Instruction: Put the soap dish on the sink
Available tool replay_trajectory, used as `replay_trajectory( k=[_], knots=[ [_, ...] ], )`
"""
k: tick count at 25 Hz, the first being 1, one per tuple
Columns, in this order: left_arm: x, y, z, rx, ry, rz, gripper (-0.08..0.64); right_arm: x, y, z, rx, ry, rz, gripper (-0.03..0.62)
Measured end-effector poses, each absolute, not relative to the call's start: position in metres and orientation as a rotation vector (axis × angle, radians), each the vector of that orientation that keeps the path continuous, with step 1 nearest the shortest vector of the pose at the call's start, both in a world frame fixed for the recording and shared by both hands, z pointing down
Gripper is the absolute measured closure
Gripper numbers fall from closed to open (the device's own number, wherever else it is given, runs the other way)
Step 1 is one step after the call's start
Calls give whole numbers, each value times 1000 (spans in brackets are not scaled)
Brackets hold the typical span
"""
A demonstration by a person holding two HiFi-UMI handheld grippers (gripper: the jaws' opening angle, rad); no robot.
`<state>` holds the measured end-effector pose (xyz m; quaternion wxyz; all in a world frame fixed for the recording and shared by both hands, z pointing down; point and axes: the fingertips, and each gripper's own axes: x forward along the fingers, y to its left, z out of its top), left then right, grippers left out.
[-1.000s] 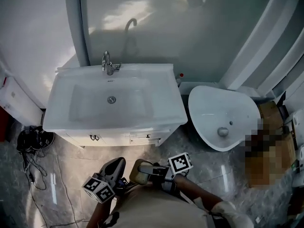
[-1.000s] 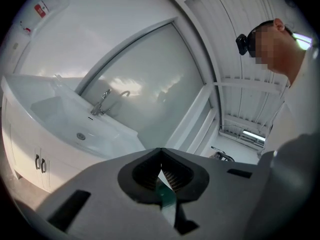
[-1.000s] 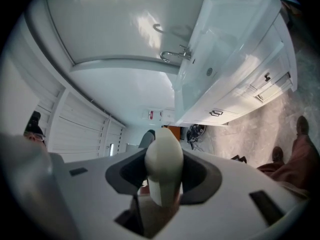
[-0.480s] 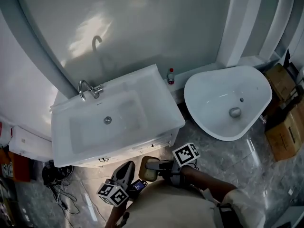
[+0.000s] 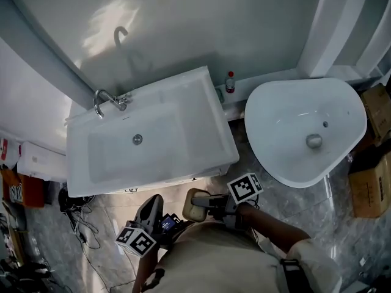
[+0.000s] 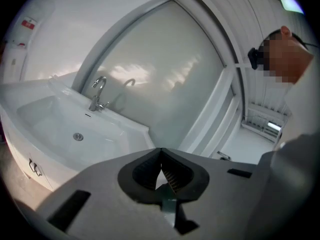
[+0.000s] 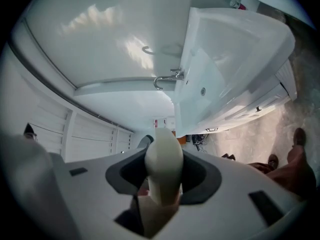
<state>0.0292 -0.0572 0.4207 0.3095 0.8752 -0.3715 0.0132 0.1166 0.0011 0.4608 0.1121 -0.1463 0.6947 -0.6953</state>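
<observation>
Right gripper view, nearest first: the right gripper clamps the cream soap dish edge-on between its pads. That looks a thin hold on a smooth piece, so a quick swing could let it pivot or slip. The left gripper is pinched shut on nothing. Well ahead, the sink offers only a narrow flat ledge, and a dish set off-centre might slide into the bowl or clip the faucet.

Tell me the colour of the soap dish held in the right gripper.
Cream soap dish, clearest in the right gripper view.
</observation>
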Motion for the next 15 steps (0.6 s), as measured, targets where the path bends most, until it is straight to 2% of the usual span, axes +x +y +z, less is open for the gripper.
replay_trajectory(
  k=[8, 15],
  knots=[
    [-3, -84, 414, 2204, -1145, -60, 543, 145, -53, 454, -476, 2064, -1979, 423],
    [-62, -123, 421, 2169, -1182, -154, 543, 118, -101, 444, -579, 2190, -1899, 423]
  ],
)
